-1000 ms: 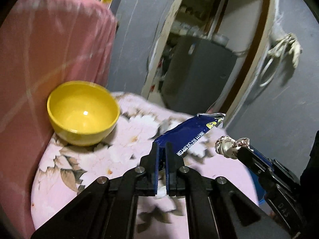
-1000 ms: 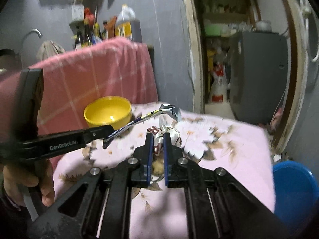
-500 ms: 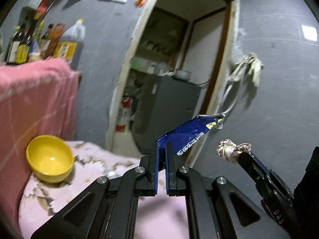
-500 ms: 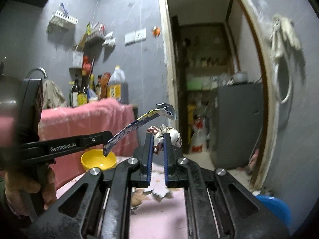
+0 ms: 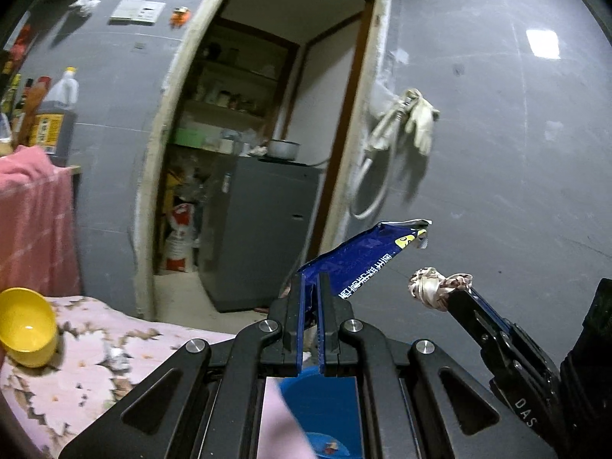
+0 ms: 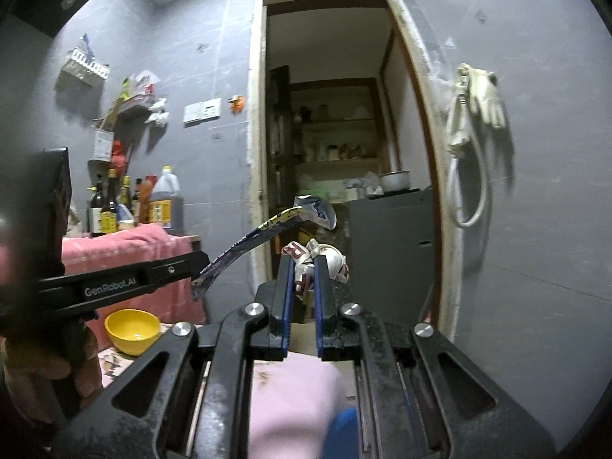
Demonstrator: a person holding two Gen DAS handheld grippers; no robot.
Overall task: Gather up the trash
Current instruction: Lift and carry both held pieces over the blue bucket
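My left gripper (image 5: 310, 283) is shut on a flat blue snack wrapper (image 5: 363, 256) that sticks up and to the right, high above the table. My right gripper (image 6: 304, 264) is shut on a crumpled white and red wrapper (image 6: 329, 260). In the left wrist view the right gripper (image 5: 455, 294) comes in from the right with the crumpled wrapper (image 5: 432, 287) at its tip. In the right wrist view the left gripper (image 6: 195, 264) comes in from the left with the blue wrapper (image 6: 267, 229). A blue bin (image 5: 321, 413) lies below, between the left fingers.
A yellow bowl (image 5: 23, 329) sits on the pink flowered tablecloth (image 5: 84, 375) at the left. A pink cloth (image 5: 34, 222) hangs behind it, with bottles (image 6: 134, 202) above. A doorway (image 5: 260, 153) with a grey fridge (image 5: 264, 229) stands ahead. The blue bin's edge (image 6: 340, 432) shows low in the right wrist view.
Both grippers have lifted and swung right, away from the table, with their wrappers still held. The yellow bowl has slid to the far left, and the blue bin has come into view below.
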